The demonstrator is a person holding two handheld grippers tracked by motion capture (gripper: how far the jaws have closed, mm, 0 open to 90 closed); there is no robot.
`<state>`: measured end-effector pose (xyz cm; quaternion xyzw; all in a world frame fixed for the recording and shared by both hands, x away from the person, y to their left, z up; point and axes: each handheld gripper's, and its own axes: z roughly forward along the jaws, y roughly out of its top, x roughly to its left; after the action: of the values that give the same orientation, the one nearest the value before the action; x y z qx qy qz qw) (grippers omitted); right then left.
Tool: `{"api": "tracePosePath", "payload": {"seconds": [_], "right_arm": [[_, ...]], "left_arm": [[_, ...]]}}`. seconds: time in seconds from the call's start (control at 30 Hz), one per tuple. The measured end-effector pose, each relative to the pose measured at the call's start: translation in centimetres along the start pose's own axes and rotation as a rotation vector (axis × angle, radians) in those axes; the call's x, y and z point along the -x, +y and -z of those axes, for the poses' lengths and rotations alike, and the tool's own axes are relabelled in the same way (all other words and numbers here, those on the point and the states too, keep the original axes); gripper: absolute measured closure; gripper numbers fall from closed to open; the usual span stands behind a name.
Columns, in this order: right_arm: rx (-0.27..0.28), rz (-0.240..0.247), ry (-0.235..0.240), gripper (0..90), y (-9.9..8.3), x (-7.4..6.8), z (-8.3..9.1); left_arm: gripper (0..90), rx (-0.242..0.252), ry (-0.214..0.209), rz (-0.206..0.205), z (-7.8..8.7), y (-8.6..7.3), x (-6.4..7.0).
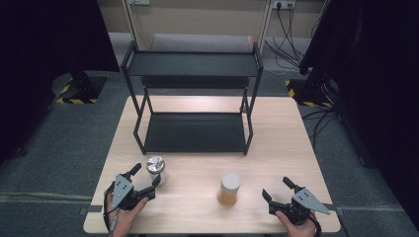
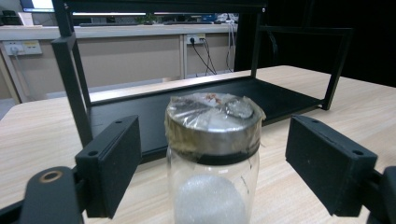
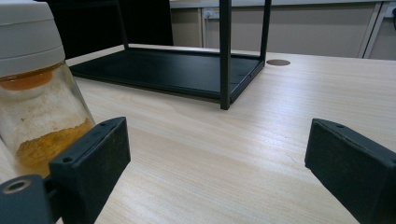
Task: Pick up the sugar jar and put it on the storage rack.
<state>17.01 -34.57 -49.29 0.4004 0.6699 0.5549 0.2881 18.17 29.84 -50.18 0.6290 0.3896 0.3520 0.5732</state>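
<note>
The left gripper view shows the foil-capped jar [image 2: 212, 154] between the spread left claw [image 2: 229, 163], untouched; the right claw [image 1: 278, 189] is spread beside the spice jar [image 1: 230, 188].

Grey carpet floor [image 1: 44, 148], beige wall [image 1: 197, 19], wall sockets [image 1: 282, 5], dark curtains [image 1: 390, 74]

A lab: black curtains [image 1: 44, 44], taped stand bases [image 1: 74, 96], wall sockets [image 1: 283, 4], loose cables [image 1: 284, 42]

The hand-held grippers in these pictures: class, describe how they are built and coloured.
Each hand-held gripper, left and right, has a black body topped by a grey three-cornered plate with small holes. Two black jaws end in flat rectangular pads, each with a small screw hole. A dark cable trails from the left one.
</note>
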Motion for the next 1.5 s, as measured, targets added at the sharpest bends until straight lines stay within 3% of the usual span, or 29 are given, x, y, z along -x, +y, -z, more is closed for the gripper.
{"api": "tracePosePath", "payload": {"seconds": [0.17,0.33,0.53,0.63,0.97,1.5], "right_arm": [[0.000,0.000,0.003,7.1,0.0,0.1,0.0],[0.001,-0.002,0.005,7.1,0.0,0.1,0.0],[-0.001,0.001,0.006,7.1,0.0,0.1,0.0],[-0.001,-0.002,0.005,7.0,0.0,0.1,0.0],[-0.003,-0.001,0.008,7.0,0.1,0.1,0.0],[-0.005,0.003,0.009,7.0,0.1,0.1,-0.1]], "left_arm": [[19.0,-0.031,-0.005,-0.009,-1.3,0.4,-0.3],[23.1,-0.031,-0.004,0.002,-2.2,0.2,-0.4],[27.9,-0.036,-0.008,-0.019,-2.8,0.4,-0.2],[33.3,-0.036,-0.008,-0.027,-2.9,0.5,-0.1],[34.7,-0.031,0.018,-0.036,-2.8,0.5,0.4],[34.7,0.073,0.066,-0.044,-1.5,2.9,0.6]]}}
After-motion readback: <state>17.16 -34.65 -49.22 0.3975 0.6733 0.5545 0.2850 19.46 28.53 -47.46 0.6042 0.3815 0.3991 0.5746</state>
